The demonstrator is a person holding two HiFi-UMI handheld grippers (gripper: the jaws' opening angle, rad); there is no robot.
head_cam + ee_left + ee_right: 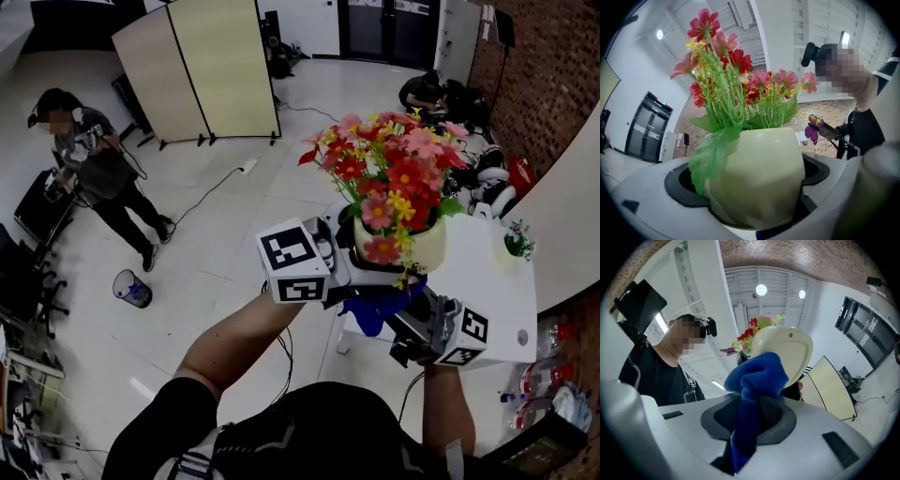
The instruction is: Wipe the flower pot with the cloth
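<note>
The left gripper (345,261) holds a cream flower pot (419,247) full of red, pink and yellow flowers (394,173). A blue cloth (379,306) sits right under the pot, by the right gripper (419,328). Below them is a white table (492,291) with a tiny plant (517,242). A person (91,159) stands far off on the floor.

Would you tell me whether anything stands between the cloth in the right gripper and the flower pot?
Nothing visible does: the blue cloth, clamped in the right gripper, sits against the underside of the flower pot, held up by the left gripper.
</note>
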